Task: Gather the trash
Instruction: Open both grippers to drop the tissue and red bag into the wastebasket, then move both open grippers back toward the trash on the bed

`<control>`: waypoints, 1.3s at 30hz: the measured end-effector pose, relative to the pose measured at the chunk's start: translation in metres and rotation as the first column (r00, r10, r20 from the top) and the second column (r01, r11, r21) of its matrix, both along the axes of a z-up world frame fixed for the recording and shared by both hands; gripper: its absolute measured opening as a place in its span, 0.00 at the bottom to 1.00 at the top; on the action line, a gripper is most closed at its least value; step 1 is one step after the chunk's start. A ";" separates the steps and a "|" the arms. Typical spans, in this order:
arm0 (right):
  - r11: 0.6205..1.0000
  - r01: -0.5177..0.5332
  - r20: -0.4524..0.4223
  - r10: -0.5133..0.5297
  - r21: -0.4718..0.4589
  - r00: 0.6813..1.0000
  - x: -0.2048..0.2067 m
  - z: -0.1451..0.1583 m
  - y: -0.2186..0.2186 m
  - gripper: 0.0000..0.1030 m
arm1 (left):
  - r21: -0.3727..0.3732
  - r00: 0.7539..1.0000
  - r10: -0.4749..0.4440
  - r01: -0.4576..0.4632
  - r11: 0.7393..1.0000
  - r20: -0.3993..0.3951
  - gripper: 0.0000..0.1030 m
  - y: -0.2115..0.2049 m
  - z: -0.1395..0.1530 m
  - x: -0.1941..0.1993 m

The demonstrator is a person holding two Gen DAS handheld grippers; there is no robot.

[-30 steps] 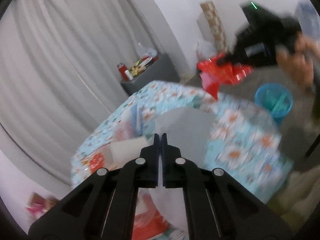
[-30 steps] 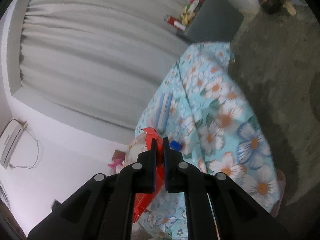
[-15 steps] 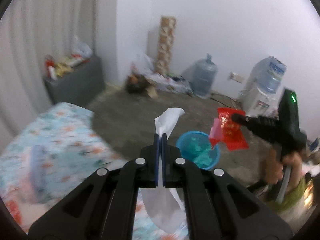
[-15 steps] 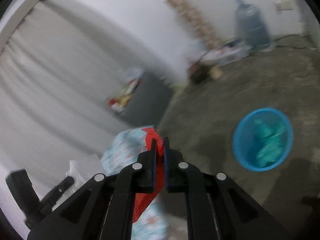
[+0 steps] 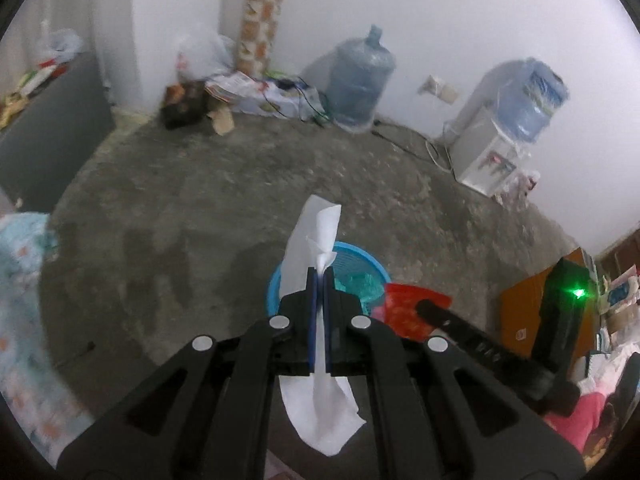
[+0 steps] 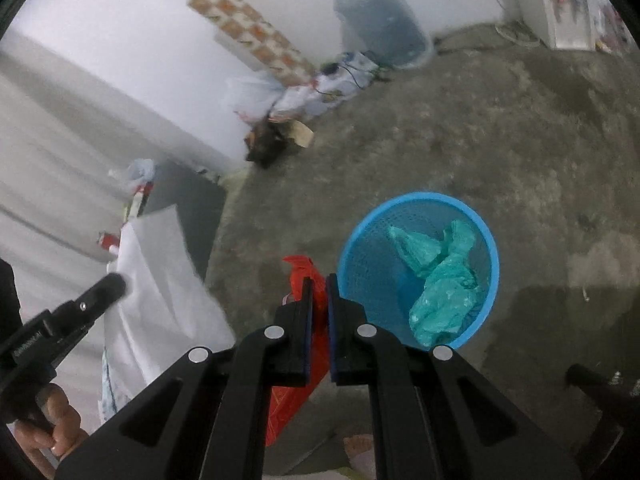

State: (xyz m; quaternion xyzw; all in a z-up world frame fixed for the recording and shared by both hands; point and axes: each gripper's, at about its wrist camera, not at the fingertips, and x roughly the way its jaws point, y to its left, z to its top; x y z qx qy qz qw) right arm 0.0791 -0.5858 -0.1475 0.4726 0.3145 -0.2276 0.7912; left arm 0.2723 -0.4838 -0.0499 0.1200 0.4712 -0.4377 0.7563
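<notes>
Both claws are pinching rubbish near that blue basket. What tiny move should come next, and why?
Probably carry the right claw a little further right over the blue basket, then open it. Its red wrapper hangs just outside the rim, so letting go now would likely miss.

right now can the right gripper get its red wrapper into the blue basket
Probably yes. The right gripper, shut on the red wrapper, hangs just left of the blue basket. The basket's mouth is open, holding only a green bag, and nothing stands between them.
</notes>
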 end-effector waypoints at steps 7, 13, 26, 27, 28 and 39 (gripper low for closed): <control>0.997 0.037 -0.076 -0.032 0.061 0.997 0.029 -0.072 -0.038 0.13 | 0.078 0.999 -0.053 0.052 0.996 0.009 0.47 -0.063 -0.060 0.018; 0.982 0.057 -0.110 -0.037 0.181 0.993 0.031 -0.126 -0.049 0.40 | 0.065 0.998 -0.021 0.025 0.998 -0.062 0.51 -0.059 -0.073 0.020; 0.995 0.020 0.020 -0.022 0.097 1.000 0.016 -0.047 0.009 0.57 | -0.032 0.994 -0.013 0.016 0.999 0.105 0.62 0.047 0.091 -0.009; 0.997 -0.004 0.041 0.001 0.075 0.999 0.018 -0.030 0.023 0.59 | -0.036 0.994 -0.004 0.008 0.999 0.110 0.63 0.063 0.107 -0.012; 0.998 -0.024 0.054 0.020 0.062 0.998 0.020 -0.020 0.030 0.62 | -0.041 0.994 0.002 0.003 0.999 0.113 0.66 0.075 0.119 -0.014; 0.916 -0.393 0.120 0.401 -0.087 0.908 0.059 0.092 0.151 0.77 | -0.015 0.958 0.194 -0.195 0.981 0.210 0.78 0.284 0.196 -0.068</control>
